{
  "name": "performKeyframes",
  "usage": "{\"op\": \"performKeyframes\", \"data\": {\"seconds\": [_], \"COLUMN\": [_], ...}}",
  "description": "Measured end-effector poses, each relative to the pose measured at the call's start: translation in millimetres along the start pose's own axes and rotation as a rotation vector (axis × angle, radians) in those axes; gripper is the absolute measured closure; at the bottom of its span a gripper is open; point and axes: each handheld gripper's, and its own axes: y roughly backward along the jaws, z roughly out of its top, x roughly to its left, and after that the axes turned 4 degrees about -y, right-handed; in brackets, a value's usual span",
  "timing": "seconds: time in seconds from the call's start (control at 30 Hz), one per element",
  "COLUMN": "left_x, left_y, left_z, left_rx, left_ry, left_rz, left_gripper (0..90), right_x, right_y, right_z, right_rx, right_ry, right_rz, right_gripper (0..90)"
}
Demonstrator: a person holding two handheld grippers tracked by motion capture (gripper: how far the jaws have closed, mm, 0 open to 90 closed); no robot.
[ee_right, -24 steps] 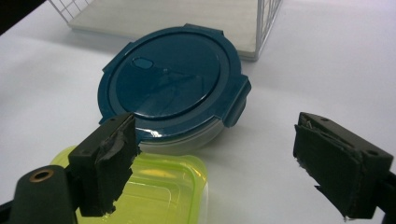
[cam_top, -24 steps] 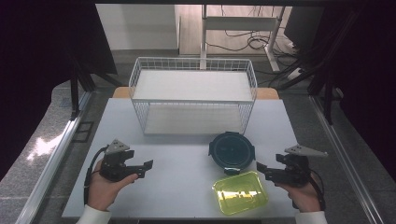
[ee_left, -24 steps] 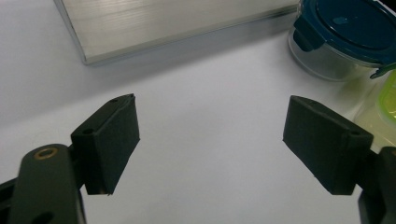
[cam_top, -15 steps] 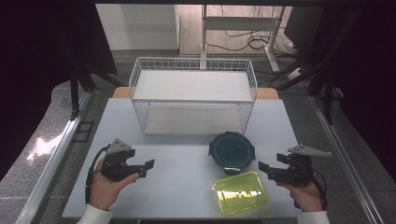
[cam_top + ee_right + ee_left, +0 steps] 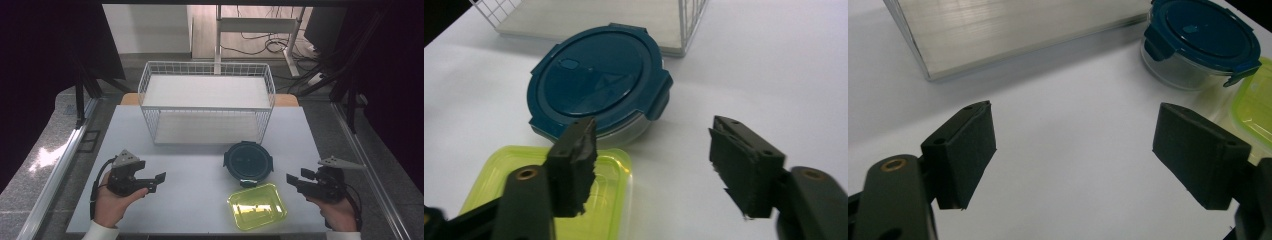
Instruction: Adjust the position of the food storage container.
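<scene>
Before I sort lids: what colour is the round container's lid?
Dark teal-blue lid, clearest in the right gripper view.

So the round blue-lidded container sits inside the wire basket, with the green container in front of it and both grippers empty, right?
Not quite. The high view shows the round blue-lidded container on the table in front of the wire basket, not inside it. The green container is in front of it, and the left gripper and right gripper are empty.

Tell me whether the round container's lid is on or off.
On. The round container wears its dark blue lid, side clips folded down over the clear glass bowl.
</scene>
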Motion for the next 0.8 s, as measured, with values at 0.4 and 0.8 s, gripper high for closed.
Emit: {"op": "performKeyframes", "data": {"seconds": [0.4, 0.8], "left_x": [-1.8, 1.4], "left_y": [-6.2, -6.2], "left_z": [-5.5, -8.8], "left_rx": [0.036, 0.051], "left_ry": [-0.002, 0.009], "left_rz": [0.005, 0.011], "left_gripper": [17.1, 17.0], "right_x": [-20.5, -15.5], "right_y": [-16.8, -53.3], "right_z": [1.3, 24.1], "right_rx": [0.131, 0.236], "right_ry": [-0.006, 0.037], "right_rz": [-0.08, -0.109], "right_gripper": [81.5, 88.4]}}
